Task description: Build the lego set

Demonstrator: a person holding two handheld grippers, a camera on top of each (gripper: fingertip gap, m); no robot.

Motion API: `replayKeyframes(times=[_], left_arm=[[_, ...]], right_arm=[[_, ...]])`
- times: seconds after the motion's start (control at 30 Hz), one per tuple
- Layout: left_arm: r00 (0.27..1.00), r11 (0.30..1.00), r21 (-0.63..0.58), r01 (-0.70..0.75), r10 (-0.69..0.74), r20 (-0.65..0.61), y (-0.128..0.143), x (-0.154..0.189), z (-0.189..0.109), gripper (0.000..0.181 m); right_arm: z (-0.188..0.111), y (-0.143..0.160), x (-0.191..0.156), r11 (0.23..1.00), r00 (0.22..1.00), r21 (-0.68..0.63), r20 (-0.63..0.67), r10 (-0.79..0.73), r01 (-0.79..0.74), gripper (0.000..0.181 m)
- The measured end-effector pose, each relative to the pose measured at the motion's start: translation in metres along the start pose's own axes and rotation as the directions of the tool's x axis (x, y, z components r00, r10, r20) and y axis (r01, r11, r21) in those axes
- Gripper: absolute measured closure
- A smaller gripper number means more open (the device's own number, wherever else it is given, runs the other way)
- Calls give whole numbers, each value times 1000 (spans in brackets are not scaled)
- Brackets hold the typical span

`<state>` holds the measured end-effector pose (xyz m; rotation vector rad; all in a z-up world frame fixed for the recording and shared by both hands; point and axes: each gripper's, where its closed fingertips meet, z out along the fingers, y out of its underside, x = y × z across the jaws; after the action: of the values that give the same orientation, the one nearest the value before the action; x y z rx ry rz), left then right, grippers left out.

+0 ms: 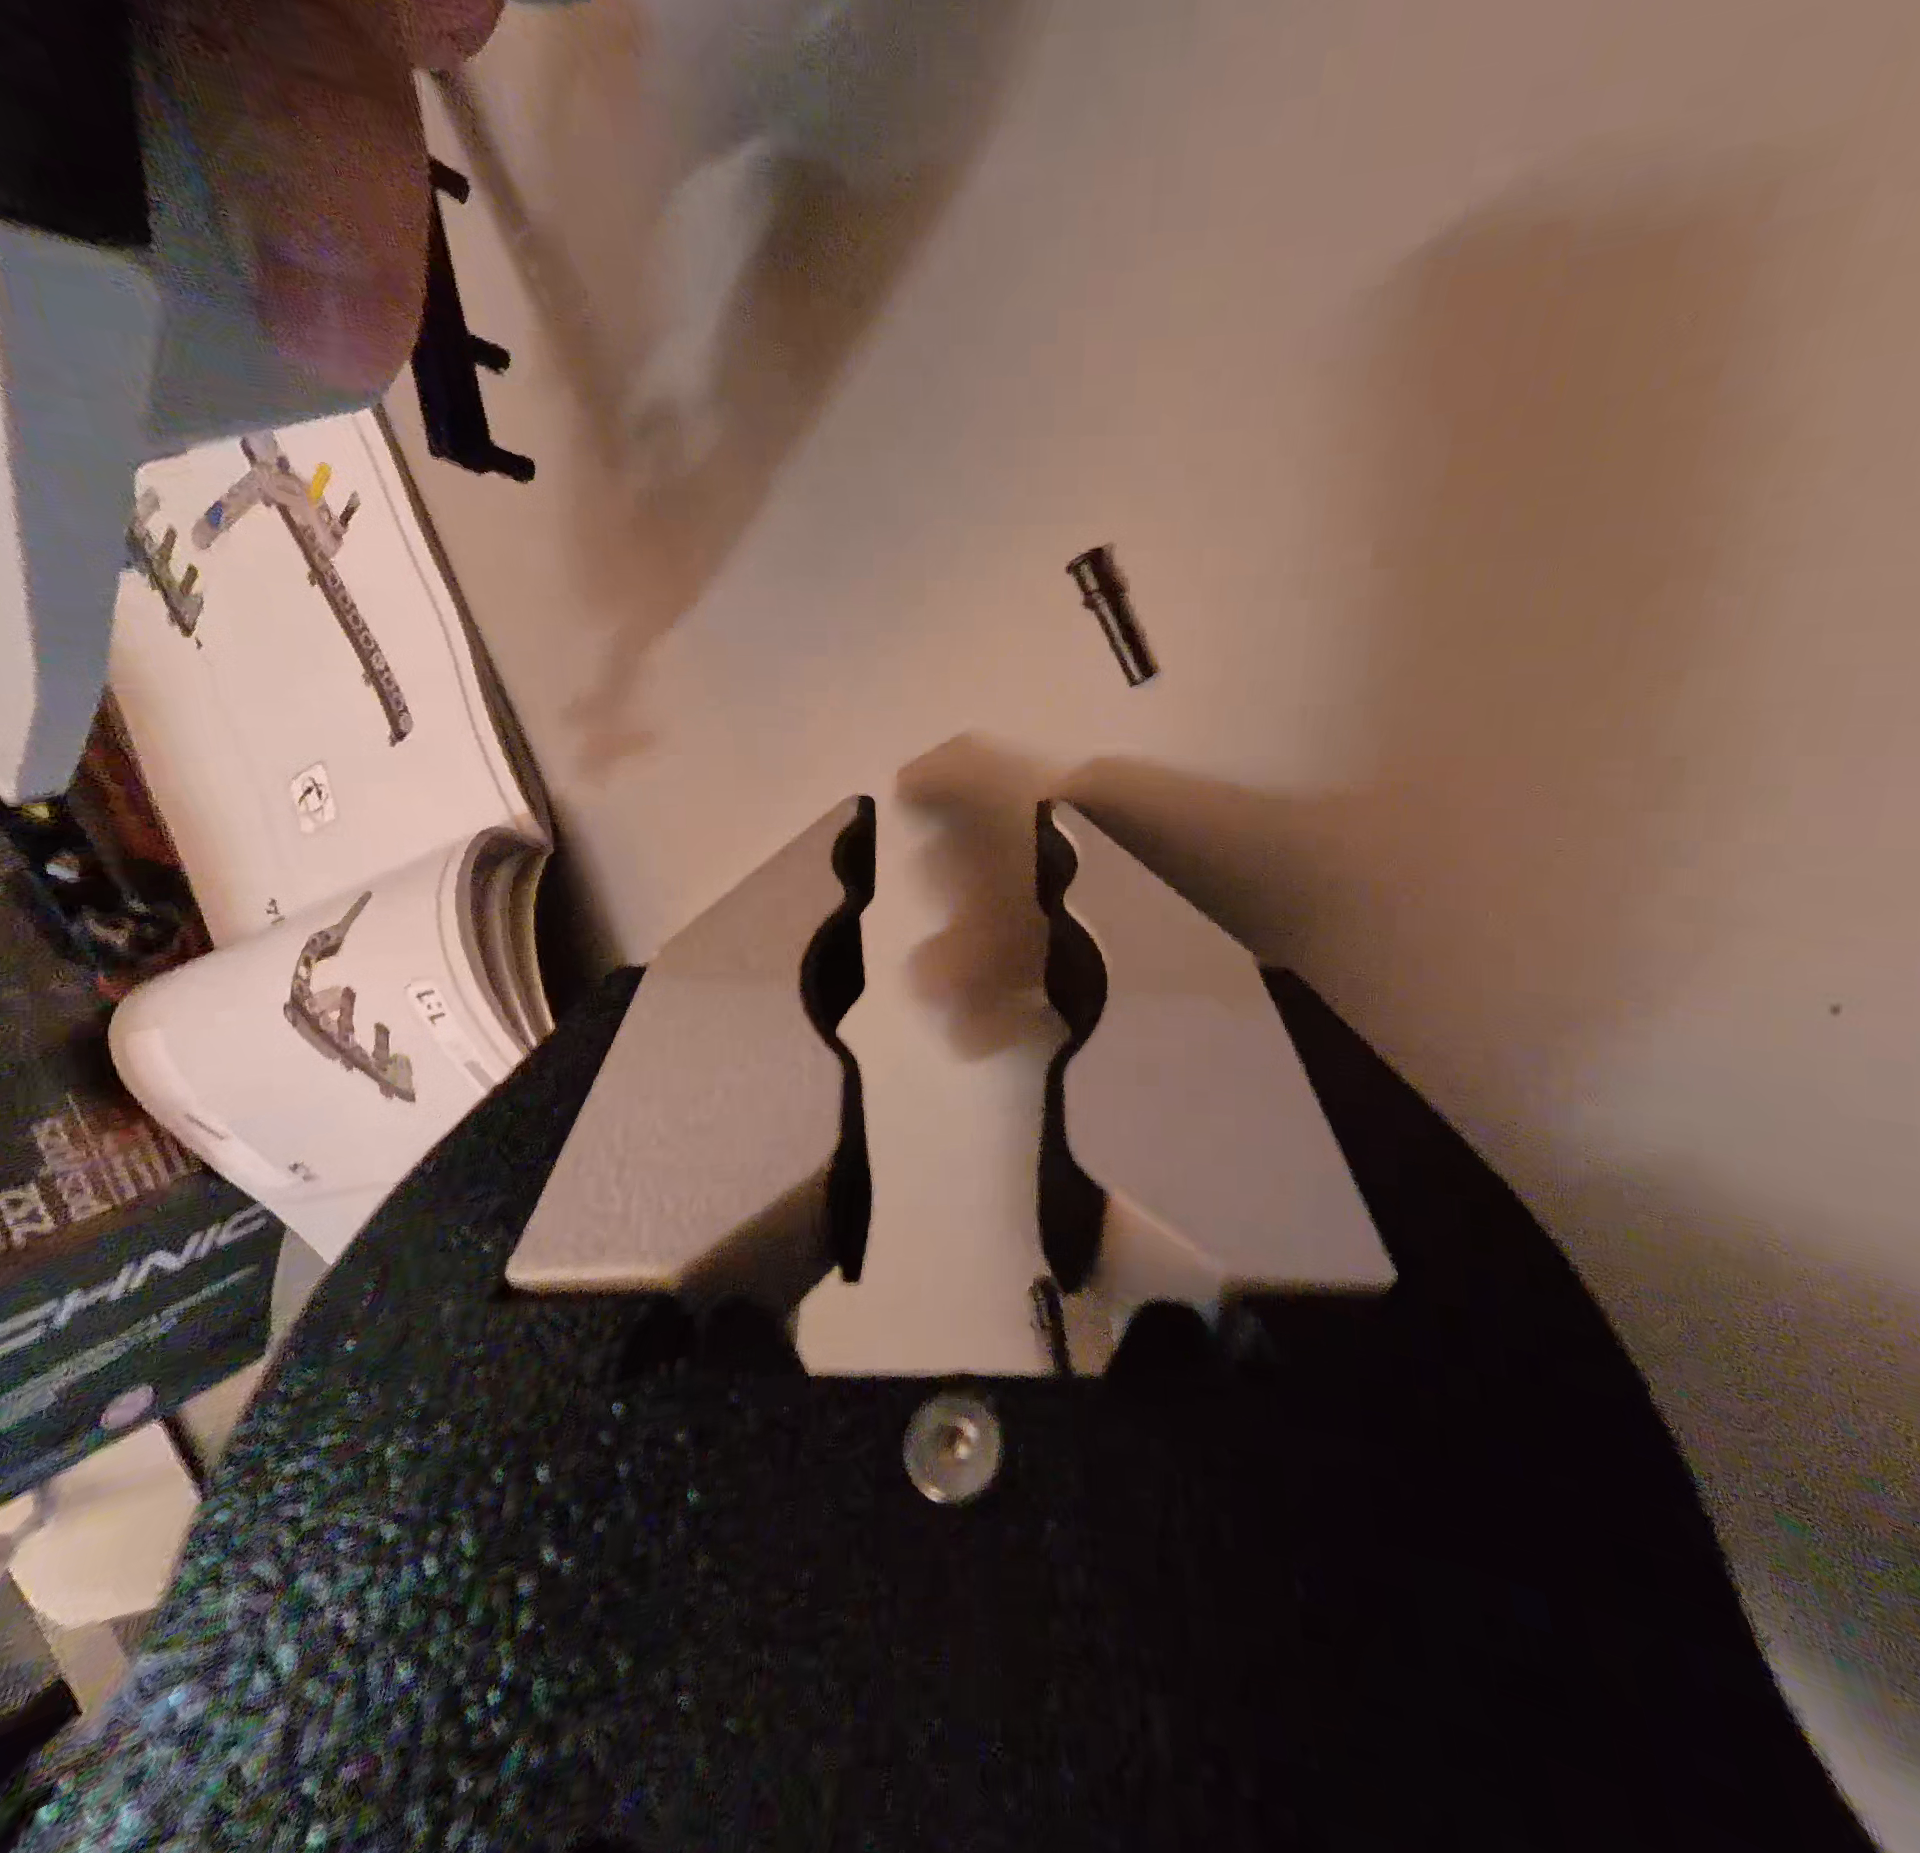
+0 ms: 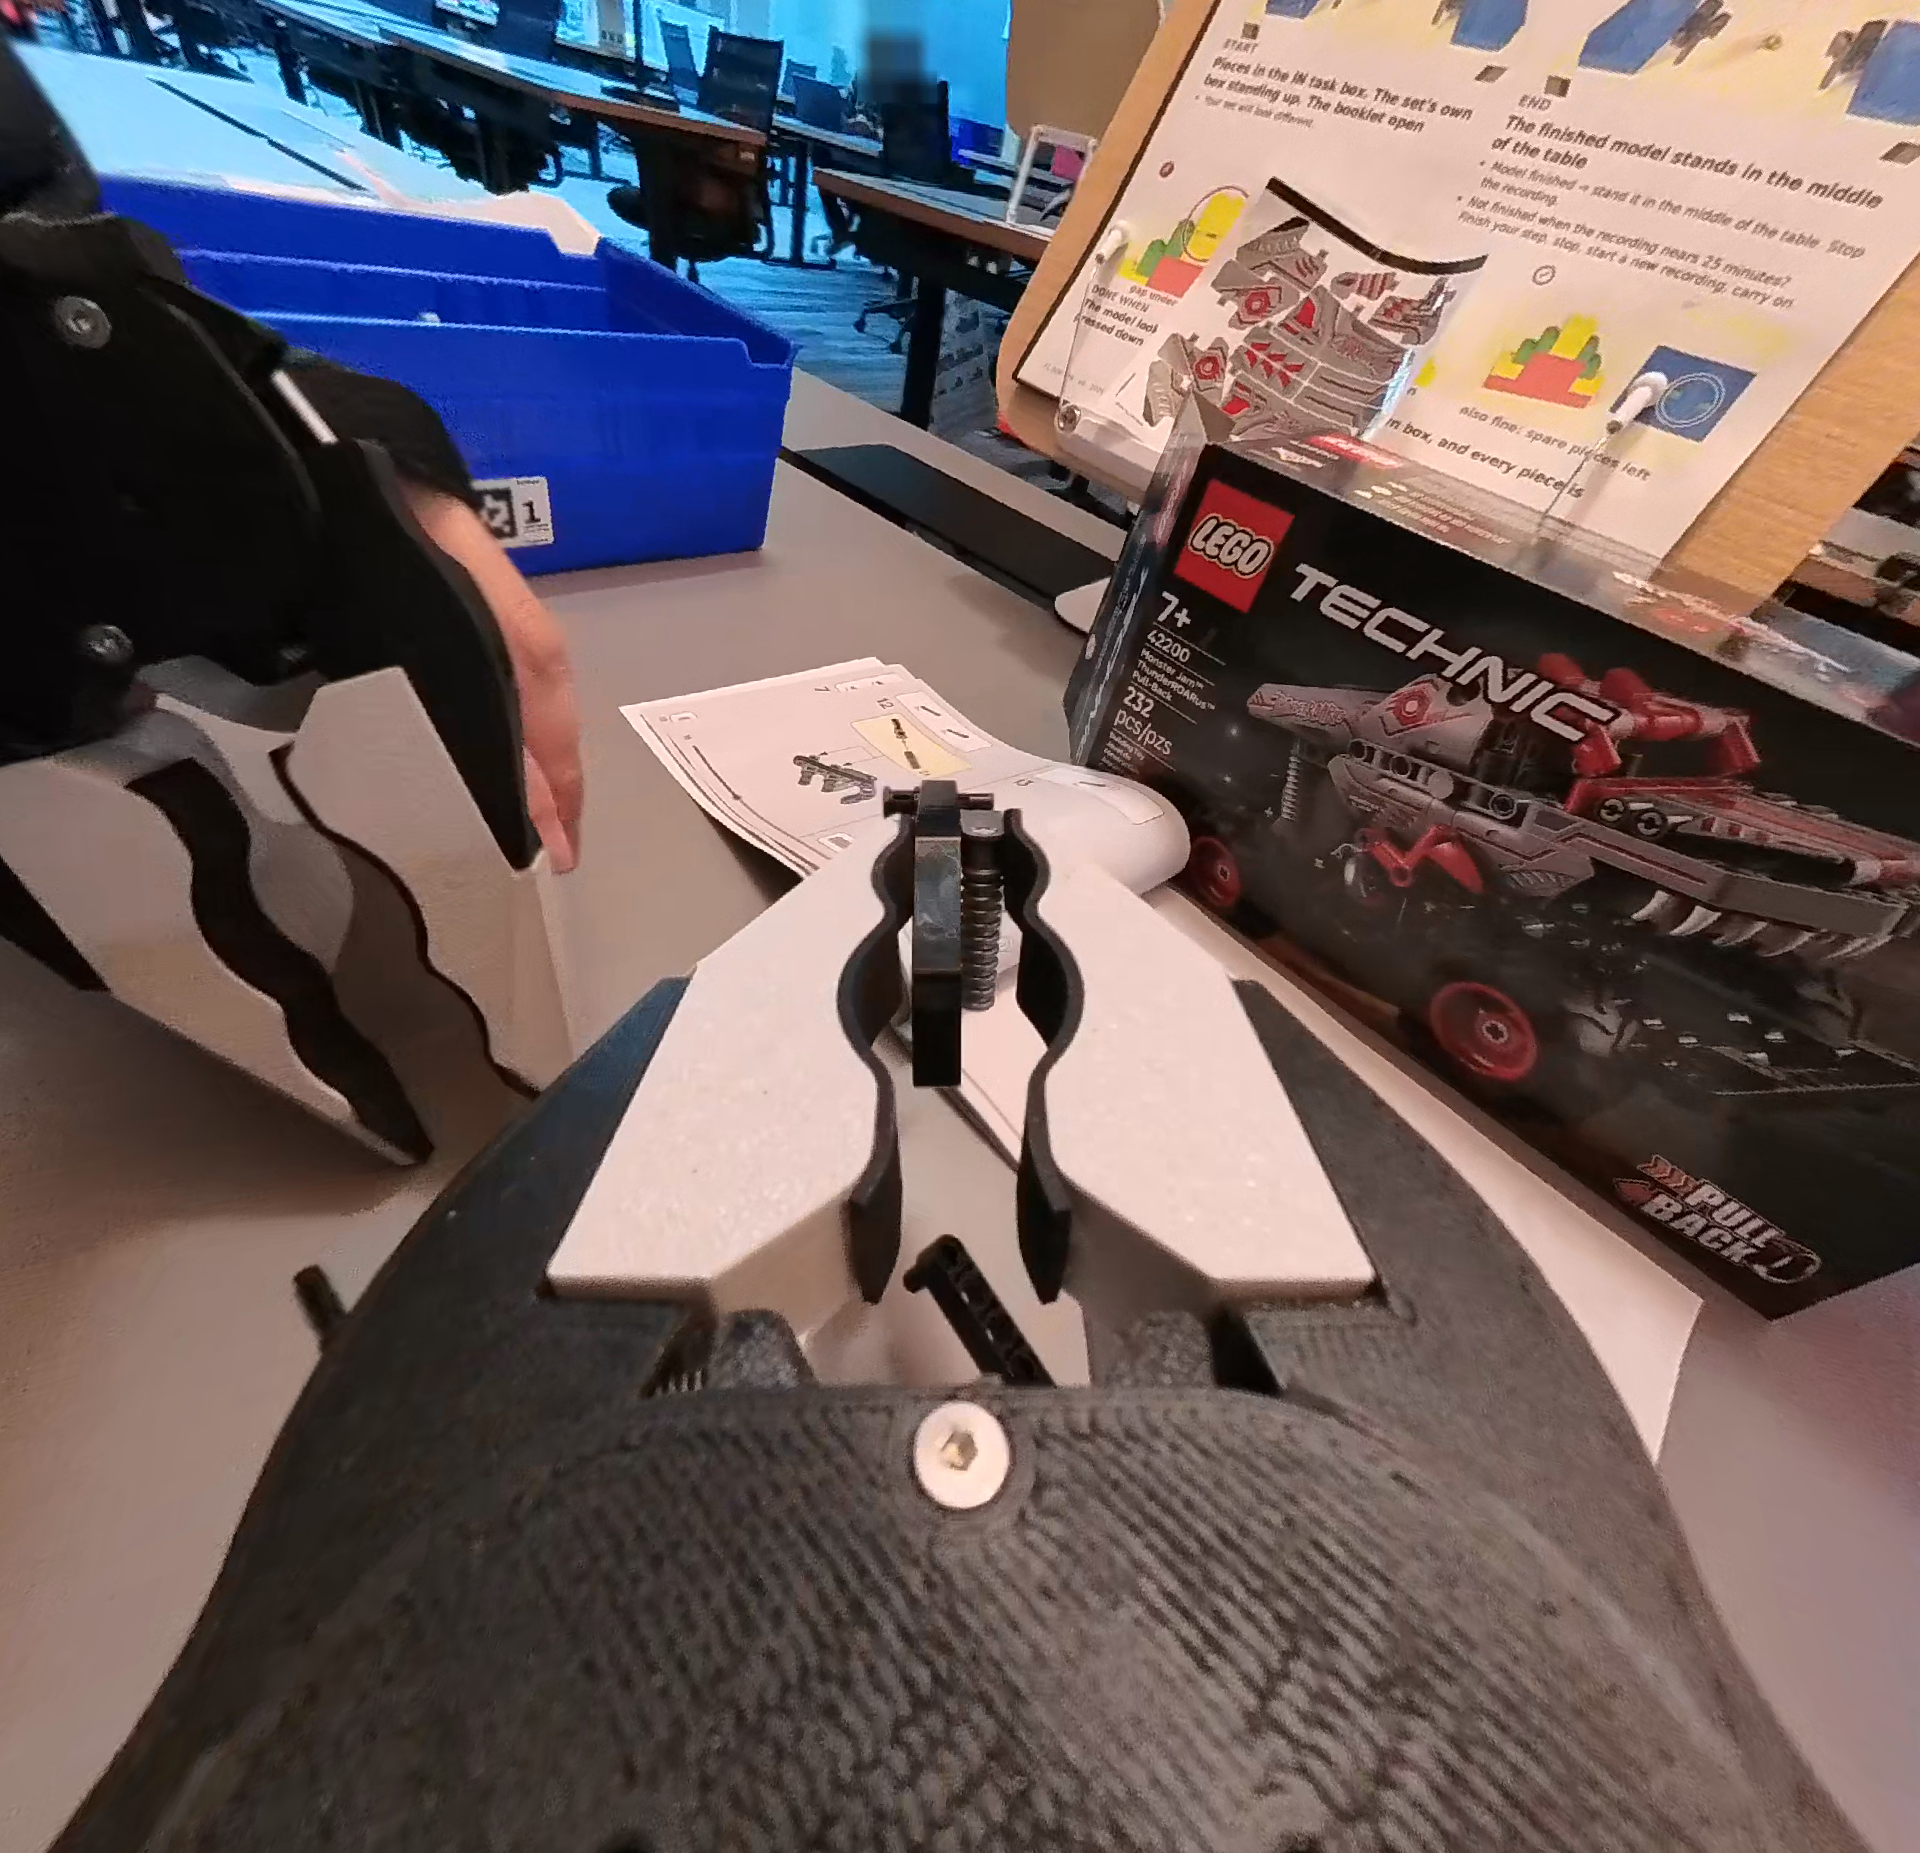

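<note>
My right gripper is shut on a black beam that carries a dark coil spring piece, held upright above the open instruction booklet. My left gripper is open and empty, with its tips just above the pale table. A small black pin lies on the table a little ahead of the tips and to their right. The left gripper also shows in the right wrist view, pointing down at the table. A black beam with pins shows at the upper left.
The LEGO box stands at the right, behind the booklet. A blue bin sits at the back left. An instruction board leans behind the box. Another black beam and a pin lie on the table.
</note>
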<state>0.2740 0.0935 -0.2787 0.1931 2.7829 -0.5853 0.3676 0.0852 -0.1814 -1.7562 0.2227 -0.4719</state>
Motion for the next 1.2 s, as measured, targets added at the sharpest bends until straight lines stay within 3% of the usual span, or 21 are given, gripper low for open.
replayKeyframes(times=[0.03,0.13,0.27,0.33,0.43,0.5,0.57,0.63,0.7,0.8,0.87,1.2], left_arm=[[999,999,0,41,-41,13,0,0,-2,152],[963,965,75,250,-256,81,-13,0,-14,152],[801,815,197,544,-575,165,-30,13,-31,152],[789,785,288,549,-600,131,-49,28,-27,152],[751,758,271,593,-642,154,-46,36,-12,153],[645,652,314,690,-751,142,-47,34,-10,157],[480,501,383,776,-863,155,-47,30,-15,158],[375,421,413,807,-907,192,-48,34,-18,156],[329,407,444,798,-912,245,-54,37,-19,151],[326,487,407,773,-855,404,-50,37,-10,145],[323,505,353,788,-827,461,-43,40,-4,146],[271,464,348,815,-835,480,-27,42,-5,147]], right_arm=[[-1,0,2,1000,1000,3,-4,6,-6,168],[-2,-1,4,1000,1000,11,-7,20,-20,168],[-2,-3,2,1000,1000,15,3,24,-24,168],[-2,-5,0,999,999,24,17,27,-27,168],[-1,-6,-3,999,999,23,28,23,-24,168],[-1,-6,-3,999,999,25,25,25,-26,168],[-2,-6,-1,999,999,27,17,29,-29,168],[-3,-7,1,999,999,36,12,39,-39,168],[-4,-9,2,998,999,43,14,52,-53,168],[-5,-12,0,997,998,52,26,62,-63,168],[-5,-13,-3,997,997,54,38,61,-63,168],[-7,-18,-7,994,995,77,71,77,-83,168]])
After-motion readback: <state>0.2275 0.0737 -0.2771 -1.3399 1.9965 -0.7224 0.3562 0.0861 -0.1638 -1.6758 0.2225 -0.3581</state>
